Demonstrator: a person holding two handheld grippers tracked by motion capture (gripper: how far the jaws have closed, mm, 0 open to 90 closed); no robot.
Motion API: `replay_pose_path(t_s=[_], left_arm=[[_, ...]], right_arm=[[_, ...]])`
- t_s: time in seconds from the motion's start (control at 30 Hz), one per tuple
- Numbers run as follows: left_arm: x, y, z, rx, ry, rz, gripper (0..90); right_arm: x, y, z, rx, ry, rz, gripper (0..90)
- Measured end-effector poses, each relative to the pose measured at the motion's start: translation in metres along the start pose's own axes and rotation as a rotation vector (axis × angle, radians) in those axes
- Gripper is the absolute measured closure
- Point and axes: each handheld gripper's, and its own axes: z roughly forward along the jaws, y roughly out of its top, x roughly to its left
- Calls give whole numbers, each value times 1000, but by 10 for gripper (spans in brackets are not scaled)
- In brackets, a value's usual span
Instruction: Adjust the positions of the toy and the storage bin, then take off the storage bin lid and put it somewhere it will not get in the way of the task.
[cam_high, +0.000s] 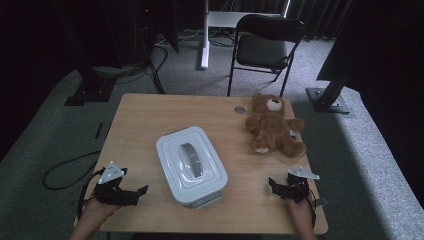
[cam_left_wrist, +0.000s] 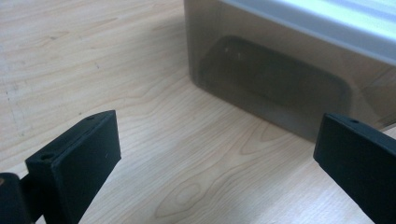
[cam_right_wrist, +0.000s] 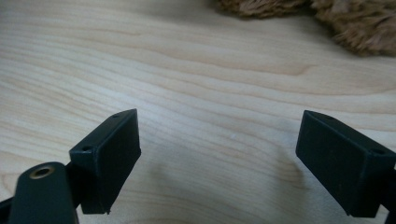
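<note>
Both pairs of jaws stand wide apart, holding nothing. The left gripper (cam_high: 141, 191) rests near the table's (cam_high: 150, 115) front left corner, facing the white lidded plastic box (cam_high: 191, 165) just beside it. The box's long axis runs from front right to back left. The right gripper (cam_high: 272, 183) faces the brown teddy bear (cam_high: 272, 126), lying nearby.

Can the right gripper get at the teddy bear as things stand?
Probably yes. The right gripper is open, and bare table lies between it and the teddy bear; the lidded storage box sits off to its left.
</note>
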Motion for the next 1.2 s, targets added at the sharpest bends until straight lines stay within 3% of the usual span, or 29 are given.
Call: replay_pose_path(t_s=[0.27,0.73,1.2], left_arm=[[-15,25,-9,-40,-47,31,13],[-46,52,5,-24,-121,103,13],[-60,70,18,-21,-176,115,13]], right_arm=[[3,1,4,51,-12,-29,130],[7,1,6,65,-32,-61,125],[7,2,6,65,-32,-60,124]])
